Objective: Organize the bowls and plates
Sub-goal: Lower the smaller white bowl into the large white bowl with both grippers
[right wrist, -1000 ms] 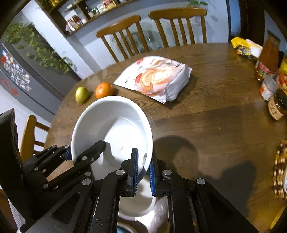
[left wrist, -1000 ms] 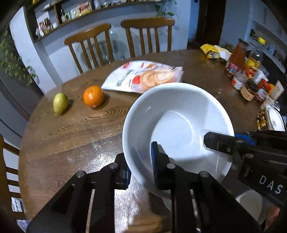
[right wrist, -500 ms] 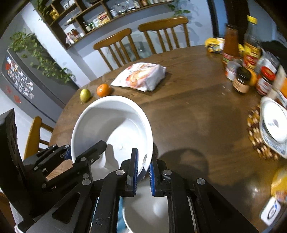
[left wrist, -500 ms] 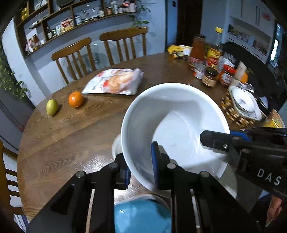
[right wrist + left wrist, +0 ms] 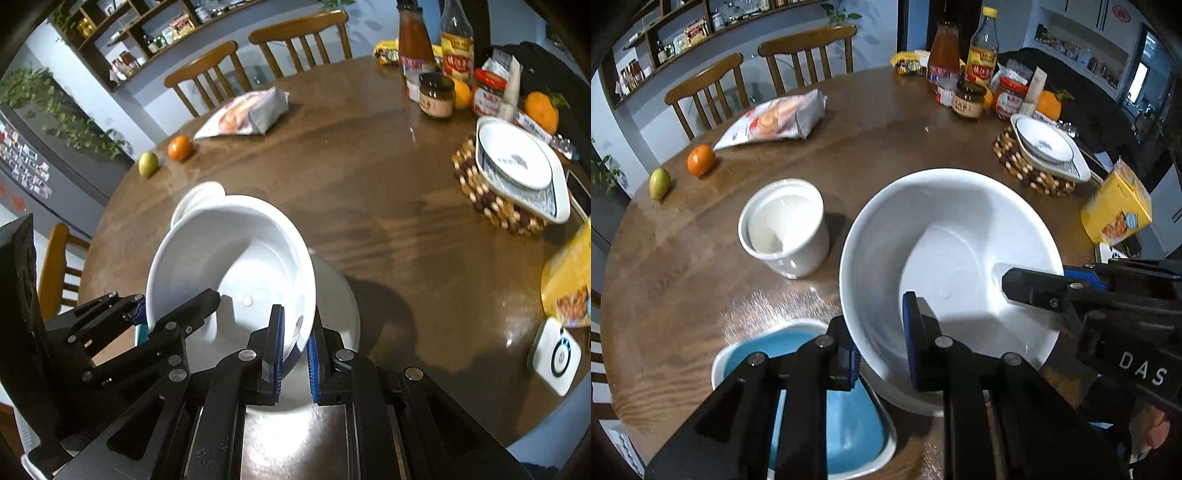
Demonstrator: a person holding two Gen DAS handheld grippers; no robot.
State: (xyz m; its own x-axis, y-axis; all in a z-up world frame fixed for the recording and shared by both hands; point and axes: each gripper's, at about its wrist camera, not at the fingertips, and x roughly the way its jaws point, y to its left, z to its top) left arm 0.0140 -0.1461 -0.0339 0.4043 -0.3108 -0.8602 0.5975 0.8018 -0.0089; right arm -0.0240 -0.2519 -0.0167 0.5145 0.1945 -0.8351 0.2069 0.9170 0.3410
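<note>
Pear [image 5: 659, 182]: far left edge of the tabletop [image 5: 894, 122], just beside the orange [image 5: 700, 159].
Snack bag [image 5: 775, 118]: lying flat behind the orange, near the two chairs [image 5: 807, 51].
White cup [image 5: 785, 227]: upright on the tabletop, left of the bowl I carry; a smaller white piece sits inside it.
Blue dish [image 5: 846, 417]: white rim, blue inside, at the near edge, directly below my left gripper [image 5: 881, 356].
Left gripper: my jaws are clenched on the near-left rim of the big white bowl [image 5: 945, 266], one finger outside the wall, one inside.
Big white bowl: held off the tabletop and tilted, opening toward the cameras; in the right wrist view it hangs partly over a larger pale dish [image 5: 332, 291] beneath it.
Right gripper [image 5: 295, 347]: my jaws are clamped on the bowl's near-right rim, blue pads either side of the wall.
Jars and bottles [image 5: 971, 74]: clustered at the far right of the tabletop.
Stacked plates [image 5: 1045, 147]: a round one on a squarish one, on a beaded mat [image 5: 1012, 162], right side.
Yellow box [image 5: 1115, 206]: tilted at the right edge, below the mat.
White square device [image 5: 556, 356]: at the near right edge.
</note>
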